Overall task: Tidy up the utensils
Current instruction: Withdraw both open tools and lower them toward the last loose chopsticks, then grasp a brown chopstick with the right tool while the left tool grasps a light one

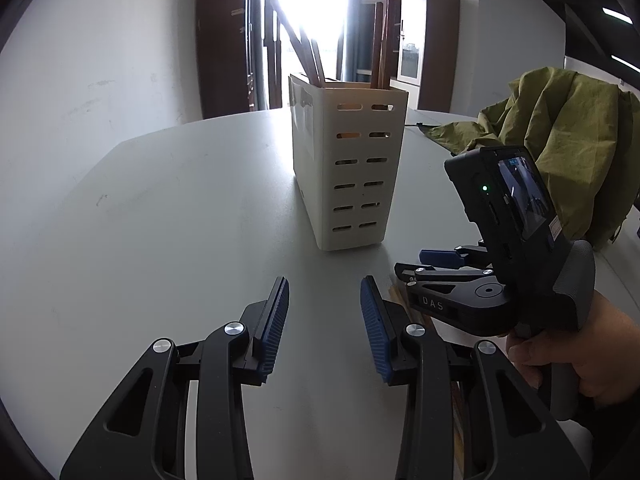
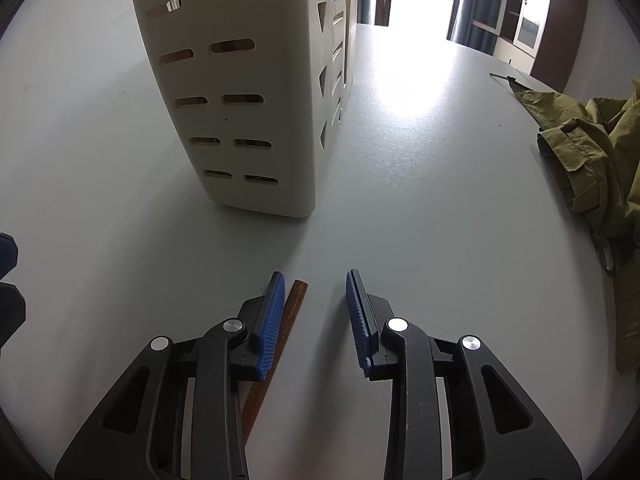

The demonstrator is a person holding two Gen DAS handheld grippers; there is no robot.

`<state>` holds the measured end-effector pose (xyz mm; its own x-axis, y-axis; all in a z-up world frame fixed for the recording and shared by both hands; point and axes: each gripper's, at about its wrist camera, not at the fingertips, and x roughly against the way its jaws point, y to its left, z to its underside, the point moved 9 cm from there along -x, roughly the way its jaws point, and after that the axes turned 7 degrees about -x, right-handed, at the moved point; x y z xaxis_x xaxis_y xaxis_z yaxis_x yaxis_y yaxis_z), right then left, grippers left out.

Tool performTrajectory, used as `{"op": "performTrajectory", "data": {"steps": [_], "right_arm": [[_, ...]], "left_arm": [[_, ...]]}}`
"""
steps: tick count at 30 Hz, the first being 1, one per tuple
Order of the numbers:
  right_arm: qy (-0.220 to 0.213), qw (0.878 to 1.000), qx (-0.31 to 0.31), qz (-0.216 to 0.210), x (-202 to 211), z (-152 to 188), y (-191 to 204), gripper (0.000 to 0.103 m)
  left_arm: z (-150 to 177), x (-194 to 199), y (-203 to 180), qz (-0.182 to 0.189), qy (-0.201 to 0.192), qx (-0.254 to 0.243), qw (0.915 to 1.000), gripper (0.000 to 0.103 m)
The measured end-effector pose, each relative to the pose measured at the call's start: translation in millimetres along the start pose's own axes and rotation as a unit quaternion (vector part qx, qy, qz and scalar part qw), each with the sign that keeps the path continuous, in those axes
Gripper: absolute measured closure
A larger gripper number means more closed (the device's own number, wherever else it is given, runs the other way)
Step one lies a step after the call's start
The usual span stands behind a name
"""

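Wooden utensils [image 1: 308, 60] already stand in the cream holder [image 1: 348, 168] at centre frame; one brown stick [image 2: 280, 344] lies on the worktop [image 2: 420, 200]. Your right claw [image 2: 316, 312] tilts down over it, jaws apart, left pad beside it. Your left claw [image 1: 324, 320] hovers empty, jaws apart.

left gripper [image 1: 324, 320] angled down, blue pads apart, nothing between them. right gripper [image 2: 314, 316] pitched steeper, jaws partly apart; left pad [image 2: 270, 328] just beside something thin, contact unclear; right pad clear. right hand [image 1: 580, 356] wrapped around its grip handle.
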<state>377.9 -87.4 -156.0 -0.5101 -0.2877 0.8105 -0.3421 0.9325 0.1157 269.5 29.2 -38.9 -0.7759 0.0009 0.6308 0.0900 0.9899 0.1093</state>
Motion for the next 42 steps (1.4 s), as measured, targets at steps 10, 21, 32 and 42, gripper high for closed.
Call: {"op": "performTrajectory", "data": {"steps": [10,21,32,42], "right_arm": [[-0.002,1.000,0.003,-0.010,1.6,5.8,-13.5,0.091],[0.014,0.999,-0.021,-0.027,2.9,2.1,-24.9,0.095],[0.019,0.999,-0.035,-0.032,1.2,-3.8,-36.9,0.095],[0.020,0.998,-0.039,-0.034,2.3,0.0,-38.5,0.095]], "left_arm": [[8.4,-20.6,-12.7,0.011,0.027,-0.007,0.9995,0.066],[10.5,-58.3,-30.0,0.032,0.069,-0.011,0.9970,0.066],[14.3,-93.1,-57.3,0.054,0.109,-0.028,0.9922,0.066],[14.8,-100.2,-64.6,0.050,0.126,-0.054,0.9893,0.081]]}}
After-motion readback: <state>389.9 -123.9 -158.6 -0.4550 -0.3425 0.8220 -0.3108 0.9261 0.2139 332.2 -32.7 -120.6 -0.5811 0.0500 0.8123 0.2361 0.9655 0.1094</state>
